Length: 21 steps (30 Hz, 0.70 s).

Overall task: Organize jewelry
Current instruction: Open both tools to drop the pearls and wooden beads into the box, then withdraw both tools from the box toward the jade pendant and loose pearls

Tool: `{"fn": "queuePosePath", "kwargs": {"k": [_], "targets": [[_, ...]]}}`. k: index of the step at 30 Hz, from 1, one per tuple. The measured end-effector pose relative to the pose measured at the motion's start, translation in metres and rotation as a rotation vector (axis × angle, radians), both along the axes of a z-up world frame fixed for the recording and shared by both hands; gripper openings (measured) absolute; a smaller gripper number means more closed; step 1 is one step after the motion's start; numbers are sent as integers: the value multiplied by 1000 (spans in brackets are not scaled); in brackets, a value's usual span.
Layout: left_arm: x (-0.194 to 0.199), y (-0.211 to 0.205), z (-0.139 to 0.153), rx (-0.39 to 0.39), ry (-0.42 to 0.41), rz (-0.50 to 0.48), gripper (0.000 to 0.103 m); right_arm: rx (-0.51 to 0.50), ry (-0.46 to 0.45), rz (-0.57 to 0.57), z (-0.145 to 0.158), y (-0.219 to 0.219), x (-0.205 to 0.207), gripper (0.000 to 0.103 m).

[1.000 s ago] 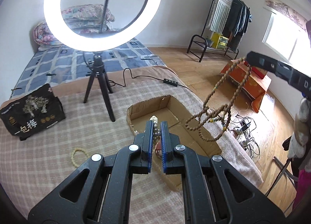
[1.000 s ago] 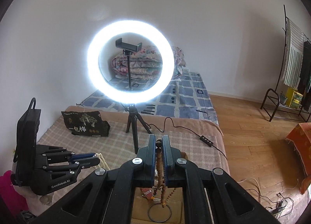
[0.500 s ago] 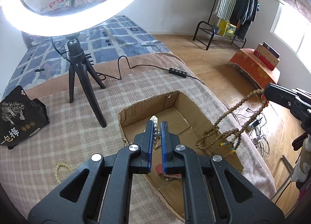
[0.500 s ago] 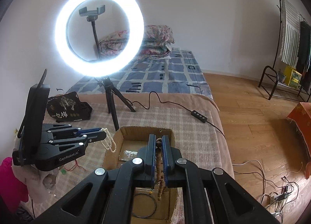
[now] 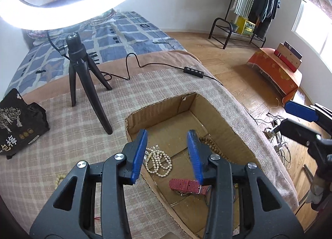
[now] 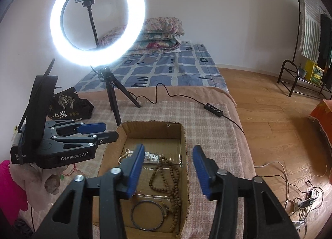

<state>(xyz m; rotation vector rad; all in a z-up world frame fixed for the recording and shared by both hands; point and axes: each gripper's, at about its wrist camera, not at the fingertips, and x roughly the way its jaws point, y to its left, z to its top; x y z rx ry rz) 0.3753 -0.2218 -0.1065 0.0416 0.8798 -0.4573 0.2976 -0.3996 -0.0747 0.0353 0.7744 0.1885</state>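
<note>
An open cardboard box (image 5: 220, 112) (image 6: 184, 135) sits on the checked blanket. Inside lie a white pearl necklace (image 5: 158, 161) (image 6: 124, 155), a brown wooden bead necklace (image 6: 170, 178) (image 5: 209, 142), a red strap (image 5: 184, 185) and a dark ring bangle (image 6: 147, 215). My left gripper (image 5: 167, 155) is open and empty above the box's left side; it also shows in the right wrist view (image 6: 99, 131). My right gripper (image 6: 168, 172) is open and empty above the box; one blue pad of it shows in the left wrist view (image 5: 300, 112). A pale bead bracelet (image 5: 59, 178) lies on the blanket left of the box.
A lit ring light (image 6: 97, 21) on a black tripod (image 5: 83, 77) stands behind the box, its cable and switch (image 5: 193, 70) trailing right. A black pouch (image 5: 16, 122) lies at the left. The bed edge drops to a wooden floor (image 6: 280, 126) on the right.
Both grippers have opened. The pearl necklace dropped from the left gripper and the brown bead necklace from the right one; both now lie in the box. Both grippers came lower over the box.
</note>
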Motion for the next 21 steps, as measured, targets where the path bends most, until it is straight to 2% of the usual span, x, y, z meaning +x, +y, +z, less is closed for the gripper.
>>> {"fn": "queuePosePath", "kwargs": {"k": [4, 8, 9, 12, 18, 21], "targets": [[-6, 4, 6, 1, -7, 5, 40, -17, 6, -10, -1, 3, -7, 73], [-13, 8, 12, 0, 0, 5, 40, -4, 14, -24, 1, 1, -15, 80], [-14, 9, 13, 0, 5, 1, 40, 1, 17, -27, 2, 0, -17, 84], [-21, 11, 18, -2, -5, 3, 40, -1, 15, -35, 6, 0, -24, 86], [-41, 20, 33, 6, -36, 6, 41, -26, 3, -47, 15, 4, -41, 97], [-52, 29, 42, -3, -42, 6, 56, -31, -5, -52, 21, 7, -50, 102]]}}
